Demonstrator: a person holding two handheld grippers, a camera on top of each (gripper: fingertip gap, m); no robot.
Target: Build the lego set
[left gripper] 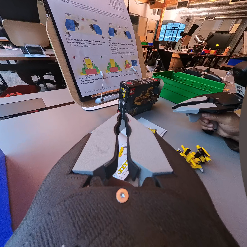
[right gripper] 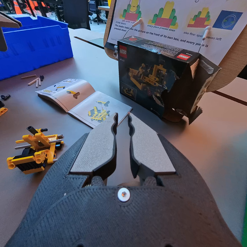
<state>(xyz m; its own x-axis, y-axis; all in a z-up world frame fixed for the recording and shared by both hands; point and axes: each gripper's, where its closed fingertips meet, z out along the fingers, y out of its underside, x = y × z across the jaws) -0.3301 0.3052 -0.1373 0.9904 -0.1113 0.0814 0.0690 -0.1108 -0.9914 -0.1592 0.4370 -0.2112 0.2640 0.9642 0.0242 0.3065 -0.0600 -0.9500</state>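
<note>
A partly built yellow and black Lego model (right gripper: 36, 149) lies on the grey table, left of my right gripper (right gripper: 122, 114); it also shows in the left wrist view (left gripper: 193, 159). My right gripper is empty, its jaws a narrow gap apart, its tips over the corner of the open instruction booklet (right gripper: 82, 101). My left gripper (left gripper: 122, 115) is empty with its tips almost touching, held above the booklet (left gripper: 153, 127) and pointing at the black Lego box (left gripper: 139, 96). The right gripper (left gripper: 175, 108) appears side-on at the right, held by a hand.
The torn Lego box (right gripper: 153, 80) stands before an instruction sheet on a wooden stand (left gripper: 96, 46). A green bin (left gripper: 187, 85) sits behind at right, a blue bin (right gripper: 33, 44) at left. Tan axles (right gripper: 34, 81), black connectors (right gripper: 5, 96) and a yellow beam (right gripper: 3, 111) lie loose. The left gripper's tips are roughly 25 centimeters from the right gripper's.
</note>
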